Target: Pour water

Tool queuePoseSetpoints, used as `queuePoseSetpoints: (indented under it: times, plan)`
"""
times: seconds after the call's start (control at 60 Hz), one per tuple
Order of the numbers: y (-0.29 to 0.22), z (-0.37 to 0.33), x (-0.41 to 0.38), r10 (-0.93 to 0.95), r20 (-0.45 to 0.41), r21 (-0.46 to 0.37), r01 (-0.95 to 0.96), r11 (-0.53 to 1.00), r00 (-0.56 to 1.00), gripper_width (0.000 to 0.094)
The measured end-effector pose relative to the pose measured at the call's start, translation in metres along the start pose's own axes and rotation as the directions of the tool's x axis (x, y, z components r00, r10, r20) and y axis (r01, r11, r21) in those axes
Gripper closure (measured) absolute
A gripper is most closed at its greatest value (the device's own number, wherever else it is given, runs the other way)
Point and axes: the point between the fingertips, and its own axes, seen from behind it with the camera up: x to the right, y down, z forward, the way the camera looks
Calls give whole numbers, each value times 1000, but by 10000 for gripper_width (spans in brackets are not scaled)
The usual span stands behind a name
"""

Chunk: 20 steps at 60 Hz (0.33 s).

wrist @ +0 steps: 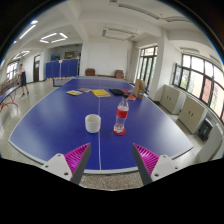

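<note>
The two-finger gripper (110,160) with its magenta pads (77,156) is spread wide and holds nothing. Beyond the fingers, on the blue table-tennis table (50,120), a small white round cup (93,123) stands just beside a clear plastic water bottle with a red label (121,116), both upright and apart from the fingers. Farther back, yellow flat items (101,93) lie on the table near its far end.

No readable text is showing anywhere: the red label band on the clear plastic bottle (121,114) is too small to make out, and the yellow flat sheets (101,93) on the blue table-tennis table (60,125) are carrying nothing legible.
</note>
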Motion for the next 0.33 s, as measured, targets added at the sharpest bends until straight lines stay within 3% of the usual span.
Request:
queuePoseSetpoints:
  times: [0.333]
  plan:
    - [26, -65, -4, 6, -22, 5, -6, 1000, 1000, 83]
